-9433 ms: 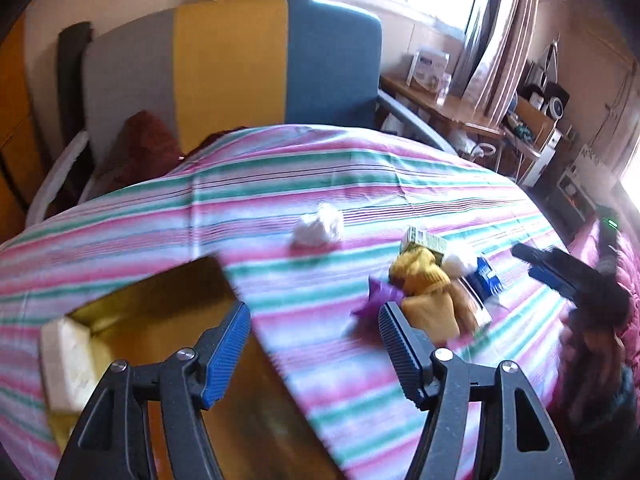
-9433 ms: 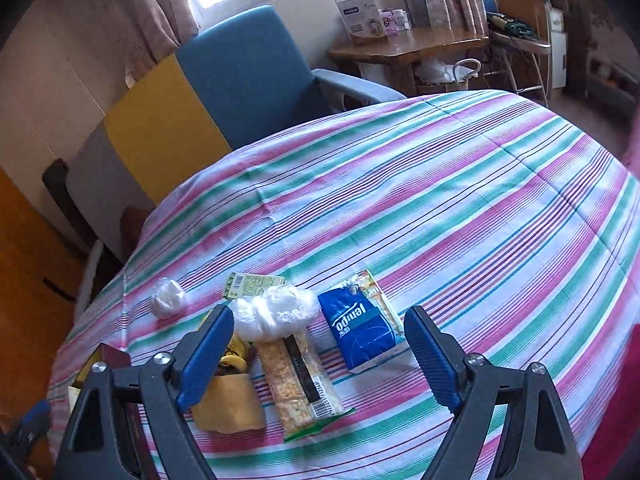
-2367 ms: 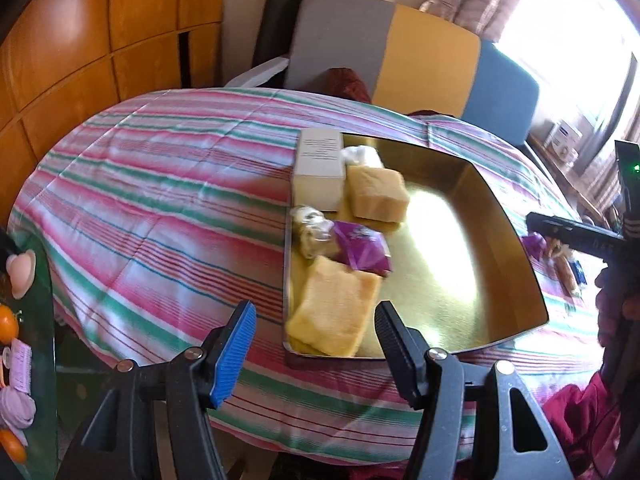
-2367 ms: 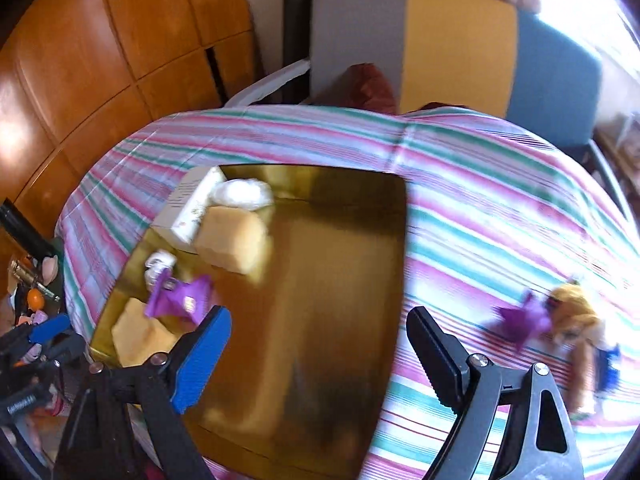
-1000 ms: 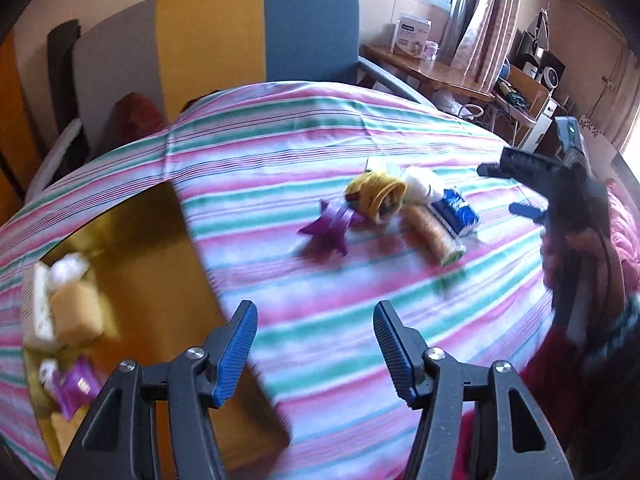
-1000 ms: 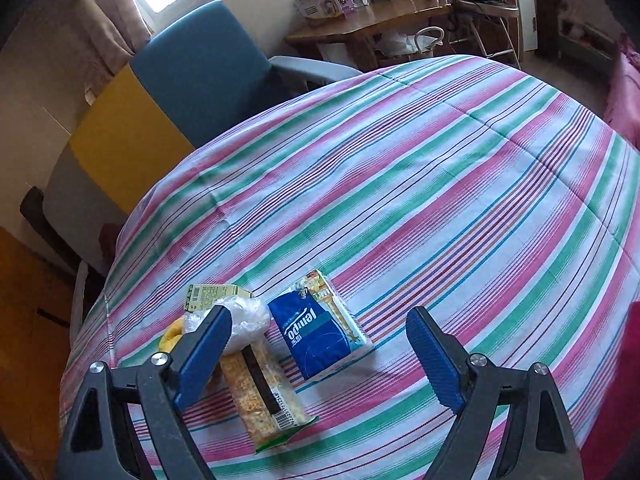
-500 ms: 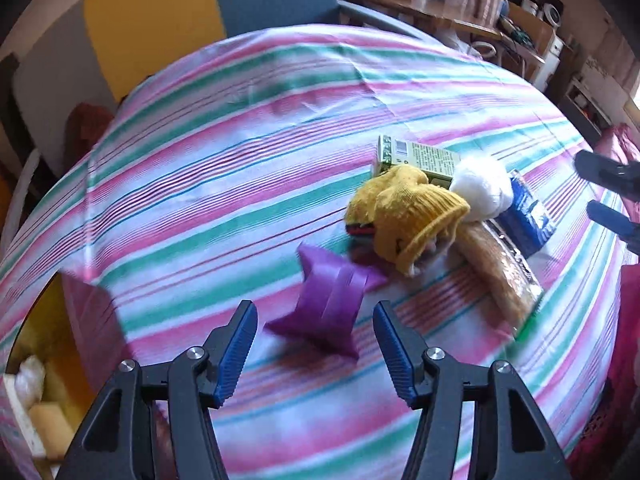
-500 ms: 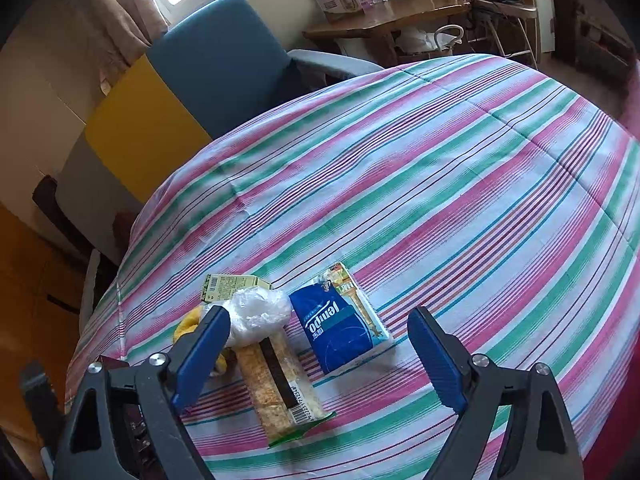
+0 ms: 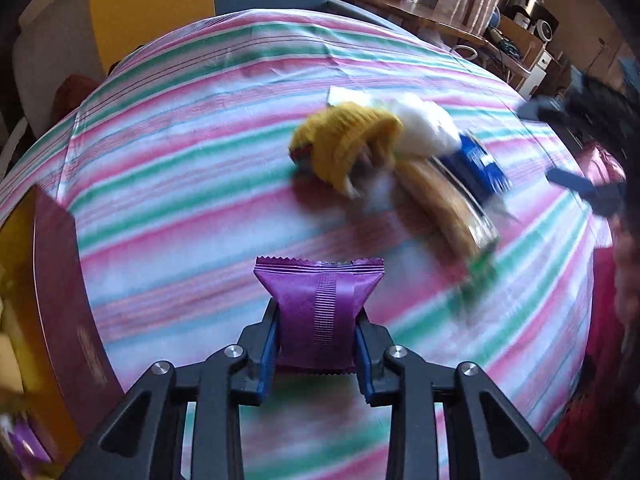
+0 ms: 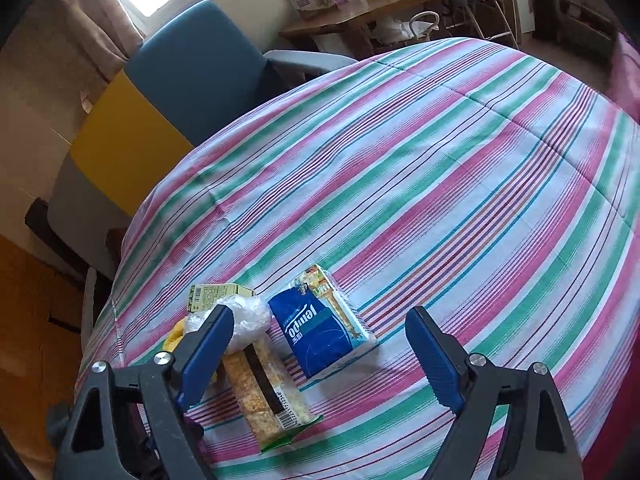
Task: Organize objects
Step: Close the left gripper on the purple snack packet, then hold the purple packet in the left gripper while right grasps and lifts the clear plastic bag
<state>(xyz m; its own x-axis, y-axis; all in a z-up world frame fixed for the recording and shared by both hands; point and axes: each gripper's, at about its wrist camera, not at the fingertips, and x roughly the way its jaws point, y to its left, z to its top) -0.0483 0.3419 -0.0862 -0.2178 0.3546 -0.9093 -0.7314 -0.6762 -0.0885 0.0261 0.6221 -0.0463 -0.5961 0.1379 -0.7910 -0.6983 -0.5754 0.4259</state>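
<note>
**Left gripper clamping the purple packet**

Your left gripper (image 9: 316, 344) is pinching a crinkled purple foil snack packet (image 9: 318, 304) above the striped-cloth counter (image 9: 180, 184), its jaws having just closed on it. Your right gripper (image 10: 318, 354) is hovering with jaws apart over a blue tissue pack (image 10: 320, 330) lying on the cloth.

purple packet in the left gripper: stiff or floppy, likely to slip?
Probably soft and light: the purple packet pinches in narrow where the left gripper clamps it and flares above. Glossy foil looks slippery, so it may slide in the pads. Its crimped top edge stands upright, so it likely holds shape and won't droop.
</note>
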